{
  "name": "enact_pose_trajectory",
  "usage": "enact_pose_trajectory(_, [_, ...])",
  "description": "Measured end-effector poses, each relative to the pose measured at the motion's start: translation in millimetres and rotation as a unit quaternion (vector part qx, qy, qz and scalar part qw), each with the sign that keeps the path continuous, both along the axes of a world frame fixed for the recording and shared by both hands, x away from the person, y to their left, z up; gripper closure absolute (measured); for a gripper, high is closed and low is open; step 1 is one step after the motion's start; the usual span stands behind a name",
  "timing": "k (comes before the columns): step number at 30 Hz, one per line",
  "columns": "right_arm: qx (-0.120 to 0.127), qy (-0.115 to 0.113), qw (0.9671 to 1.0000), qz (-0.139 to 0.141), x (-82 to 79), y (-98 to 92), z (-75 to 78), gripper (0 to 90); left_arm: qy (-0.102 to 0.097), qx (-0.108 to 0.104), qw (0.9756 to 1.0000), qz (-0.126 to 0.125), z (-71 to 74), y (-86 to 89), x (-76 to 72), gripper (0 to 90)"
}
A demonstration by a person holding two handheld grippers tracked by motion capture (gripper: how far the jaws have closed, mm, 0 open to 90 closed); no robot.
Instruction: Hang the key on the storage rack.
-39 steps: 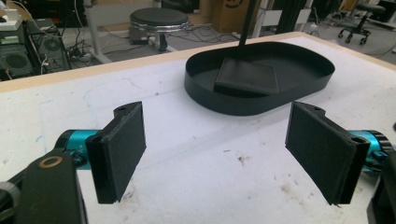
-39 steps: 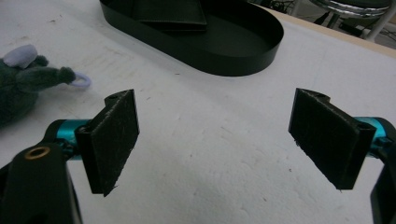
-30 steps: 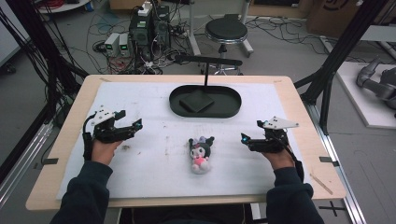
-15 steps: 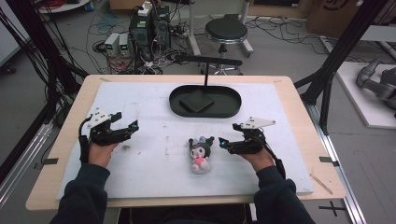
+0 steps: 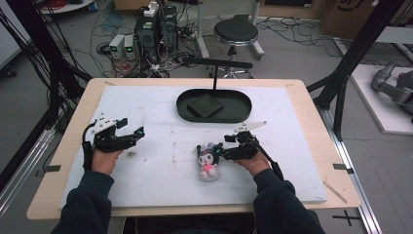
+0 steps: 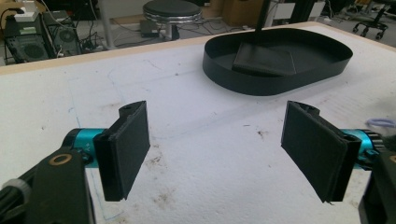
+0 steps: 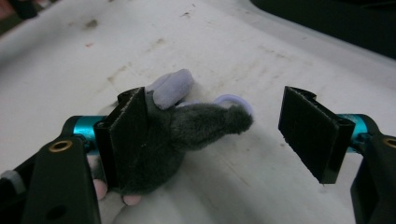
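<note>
A small plush toy with a dark grey head and a pink body lies on the white foam mat near the table's front middle. My right gripper has come up to the toy's head from the right. In the right gripper view the grey furry head and ear lie between the jaws of my right gripper. One pad brushes the fur, the other pad stands apart. Those jaws have just been closing. My left gripper hovers open over the mat at the left with nothing between its jaws, which have just been closing slightly.
A black oval tray holding the square base of a stand sits at the mat's far middle, also ahead in the left gripper view as the tray. A stool and computers stand on the floor beyond the table.
My right gripper has travelled left across the mat and slightly down, from well right of the plush toy to its head. The left gripper has stayed in place.
</note>
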State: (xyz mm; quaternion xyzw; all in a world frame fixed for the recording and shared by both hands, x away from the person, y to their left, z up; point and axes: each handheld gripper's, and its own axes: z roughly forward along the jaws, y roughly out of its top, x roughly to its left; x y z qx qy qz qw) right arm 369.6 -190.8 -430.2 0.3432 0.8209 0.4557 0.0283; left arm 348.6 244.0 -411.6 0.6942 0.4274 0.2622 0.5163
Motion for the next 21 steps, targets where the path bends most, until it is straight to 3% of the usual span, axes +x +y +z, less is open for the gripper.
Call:
enact_pose_trajectory(4, [0.025, 0.033, 0.9991, 0.012, 6.2, 0.5, -5.8, 26.9, 0.002, 0.003, 1.0000, -0.002, -0.7, -0.9, 0.8, 25.2])
enact_pose_trajectory(5, [0.036, 0.043, 0.9982, 0.021, 7.1, 1.0, -7.0, 31.6, 0.002, 0.004, 1.0000, -0.002, -0.8, -1.1, 0.9, 25.4])
enact_pose_trajectory(7, [0.044, 0.042, 0.9974, 0.039, 7.1, 1.4, -6.3, 45.1, 0.001, 0.003, 1.0000, -0.001, -1.2, -1.9, 1.3, 25.5])
enact_pose_trajectory(8, [0.043, 0.029, 0.9976, 0.047, 5.2, 2.6, -4.0, 49.1, 0.001, 0.004, 1.0000, -0.001, -1.2, -1.9, 1.3, 25.5])
enact_pose_trajectory(10, [0.035, 0.011, 0.9976, 0.058, 2.2, 2.8, 0.0, 69.9, 0.001, 0.003, 1.0000, 0.000, -1.2, -1.8, 1.3, 25.5])
enact_pose_trajectory(11, [0.013, -0.015, 0.9982, 0.057, -1.6, 2.4, 5.1, 78.0, 0.001, 0.003, 1.0000, 0.000, -1.1, -1.7, 1.3, 25.5])
enact_pose_trajectory(13, [0.006, -0.026, 0.9980, 0.057, -2.1, 1.8, 6.3, 80.9, 0.001, 0.005, 1.0000, -0.001, -0.8, -0.8, 1.0, 25.6])
enact_pose_trajectory(16, [-0.025, -0.044, 0.9974, 0.051, -1.9, -3.1, 13.1, 82.3, 0.000, 0.003, 1.0000, 0.001, -0.4, -0.2, 0.6, 25.6])
enact_pose_trajectory(19, [-0.072, -0.074, 0.9939, 0.040, 0.0, -9.7, 23.4, 82.5, -0.001, 0.003, 1.0000, 0.003, 0.0, 0.6, 0.2, 25.6])
enact_pose_trajectory(21, [-0.103, -0.078, 0.9905, 0.046, 4.8, -14.5, 29.3, 82.6, -0.001, 0.002, 1.0000, 0.004, 0.1, 0.6, 0.3, 25.5])
